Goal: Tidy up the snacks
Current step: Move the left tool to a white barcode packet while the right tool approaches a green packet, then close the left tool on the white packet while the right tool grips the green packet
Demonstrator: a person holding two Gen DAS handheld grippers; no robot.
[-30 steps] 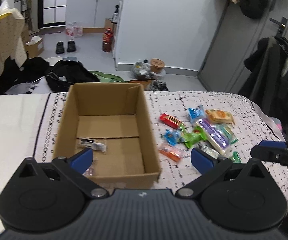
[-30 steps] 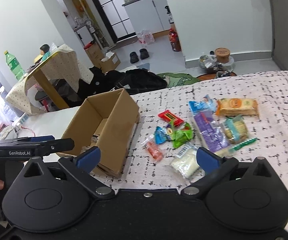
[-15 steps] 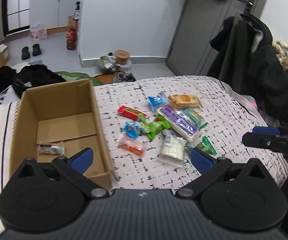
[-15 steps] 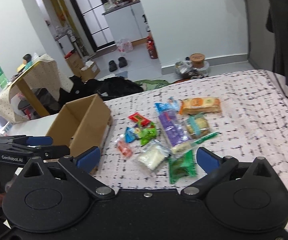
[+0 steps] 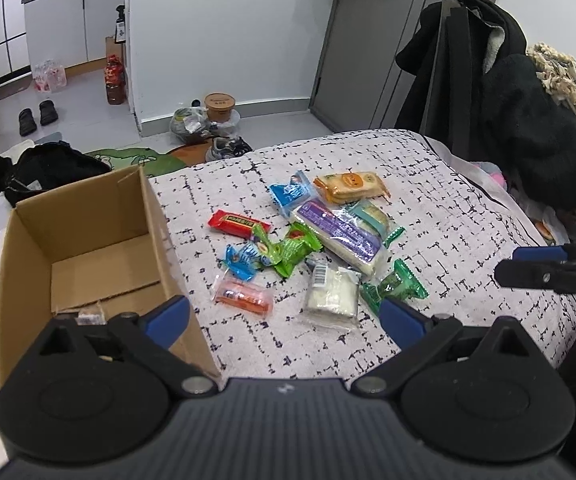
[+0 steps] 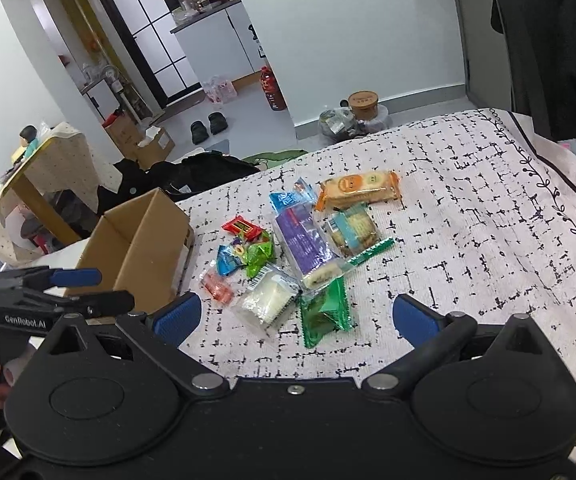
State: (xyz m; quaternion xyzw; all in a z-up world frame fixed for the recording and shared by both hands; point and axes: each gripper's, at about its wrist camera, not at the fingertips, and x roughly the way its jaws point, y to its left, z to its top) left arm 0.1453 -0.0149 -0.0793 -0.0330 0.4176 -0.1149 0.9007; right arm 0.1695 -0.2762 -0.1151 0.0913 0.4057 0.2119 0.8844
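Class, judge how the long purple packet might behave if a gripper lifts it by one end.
The purple packet looks long and soft-wrapped, so it would probably sag. Its glossy film may slip. It overlaps neighbouring snacks, so lifting could drag them.

A box stands on the bed at the left, with a small packet lying in its near corner, and the snacks lie in a loose cluster just to its right. Within the cluster, a biscuit pack lies farthest back, a long bar runs through the middle, a flat pouch and a wrapper lie nearest, and a tube lies nearest the box. Behind the bed, a tub sits on the floor by the wall, and coats hang to the right.
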